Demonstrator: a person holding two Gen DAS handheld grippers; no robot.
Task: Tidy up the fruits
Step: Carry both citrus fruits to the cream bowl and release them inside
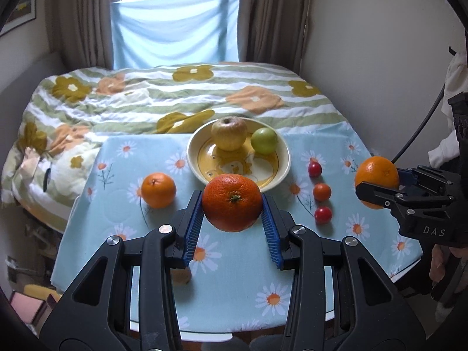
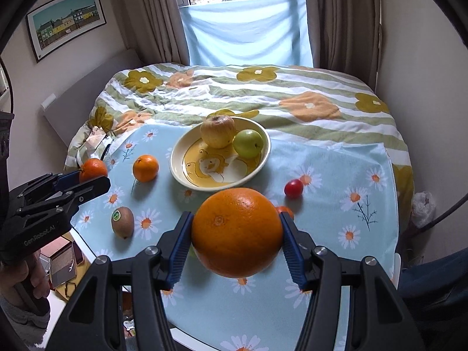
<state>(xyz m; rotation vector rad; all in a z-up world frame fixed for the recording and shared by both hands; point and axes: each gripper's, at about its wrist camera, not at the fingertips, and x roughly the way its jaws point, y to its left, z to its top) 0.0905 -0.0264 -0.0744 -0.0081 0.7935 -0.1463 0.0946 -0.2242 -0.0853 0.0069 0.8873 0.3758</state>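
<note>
My left gripper (image 1: 232, 208) is shut on a dark orange tangerine (image 1: 232, 202), held above the daisy tablecloth (image 1: 234, 278). In the right wrist view that gripper (image 2: 96, 175) shows at the left with the tangerine (image 2: 93, 169). My right gripper (image 2: 237, 235) is shut on a large orange (image 2: 237, 231), also lifted; in the left wrist view it (image 1: 377, 188) appears at the right with the orange (image 1: 376, 175). A cream plate (image 1: 201, 172) (image 2: 178, 172) behind both holds a yellow apple (image 1: 229, 133) (image 2: 218, 131) and a green apple (image 1: 264, 140) (image 2: 248, 142).
A small orange (image 1: 158, 189) (image 2: 145, 168) lies left of the plate. A kiwi (image 2: 122, 222) sits near the cloth's left edge. Small red and orange tomatoes (image 1: 315, 169) (image 1: 322, 192) (image 1: 323, 214) (image 2: 293, 188) lie right of the plate. A flowered duvet (image 1: 175, 93) lies behind.
</note>
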